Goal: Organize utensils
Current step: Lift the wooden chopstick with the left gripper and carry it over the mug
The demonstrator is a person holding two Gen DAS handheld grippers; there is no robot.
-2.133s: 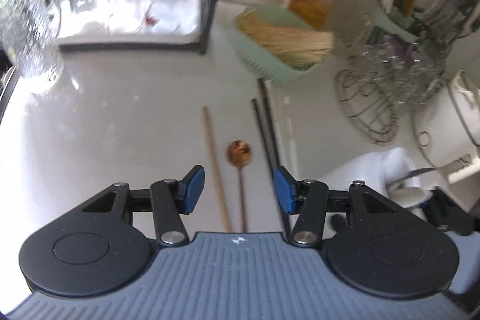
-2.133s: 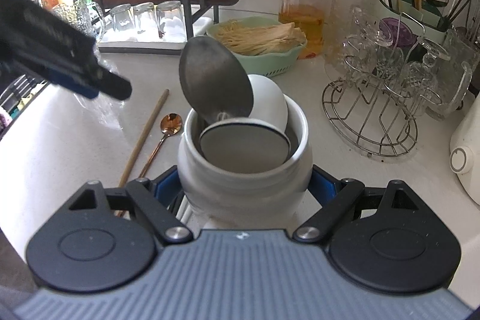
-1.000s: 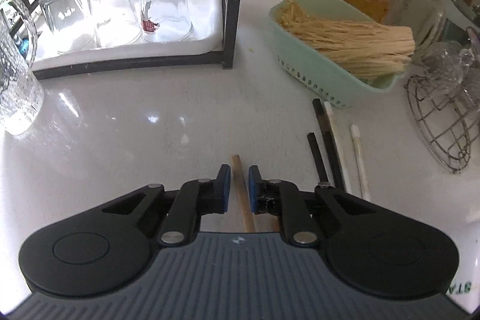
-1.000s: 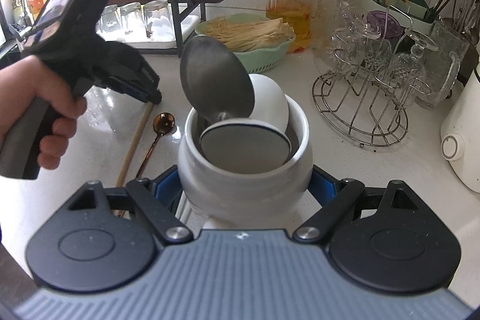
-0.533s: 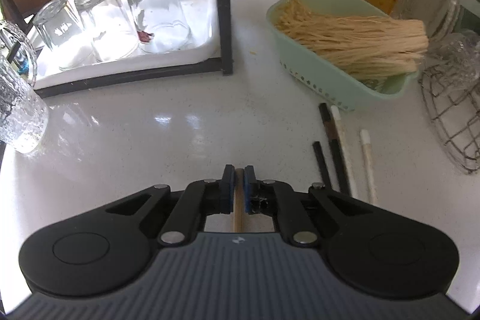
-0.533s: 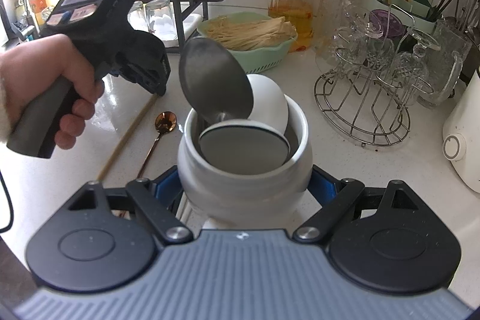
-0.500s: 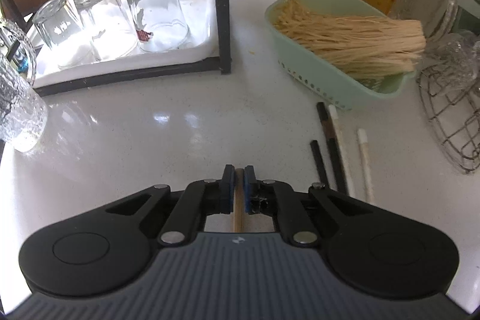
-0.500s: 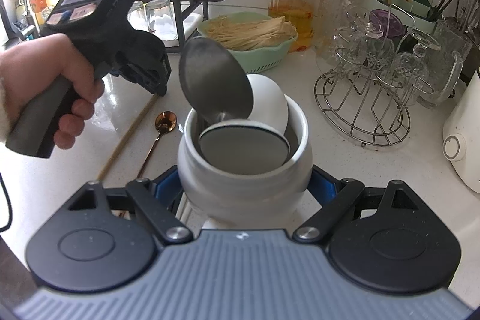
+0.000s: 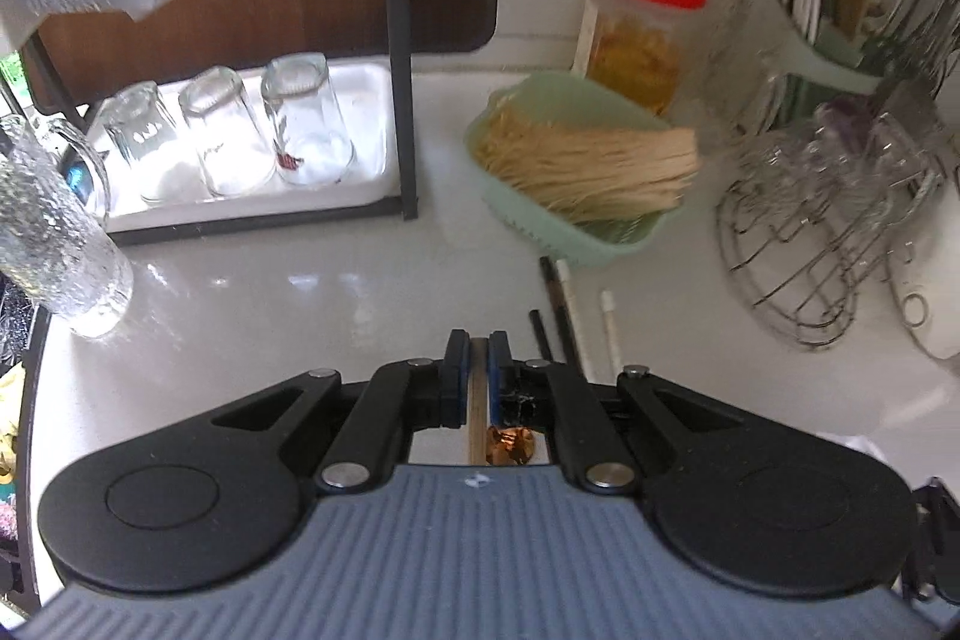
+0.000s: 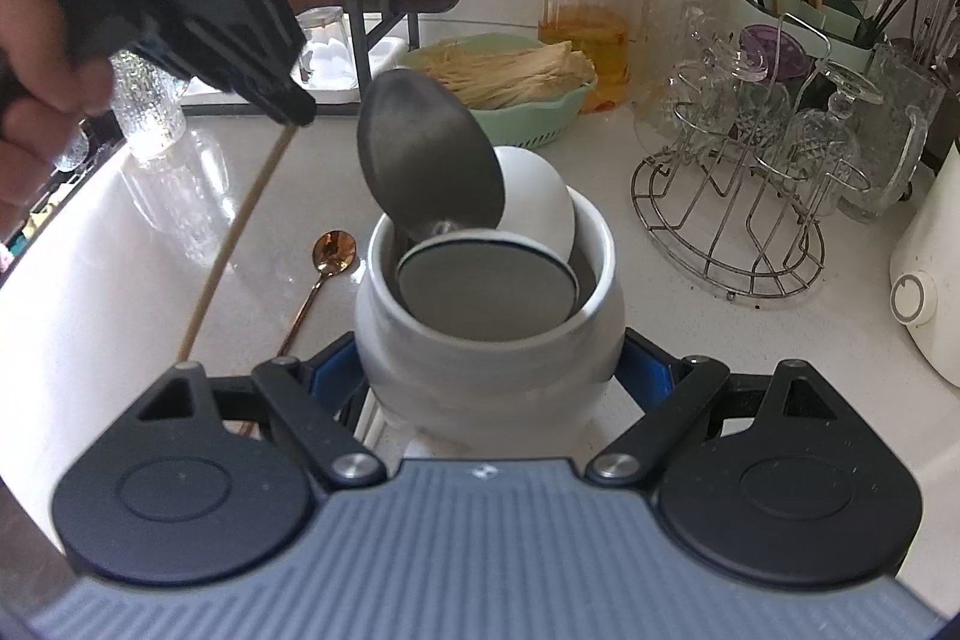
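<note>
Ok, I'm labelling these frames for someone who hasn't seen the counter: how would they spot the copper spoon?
Start at the white crock clamped in the right gripper. Just left of it on the pale countertop lies the copper spoon, bowl pointing away. It is the only shiny copper piece; the wooden chopstick beside it is matte and hangs from the left gripper.

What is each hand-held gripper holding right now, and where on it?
The left hand-held gripper pinches the wooden chopstick at its upper end. The right hand-held gripper clamps the white jar around its lower sides.
</note>
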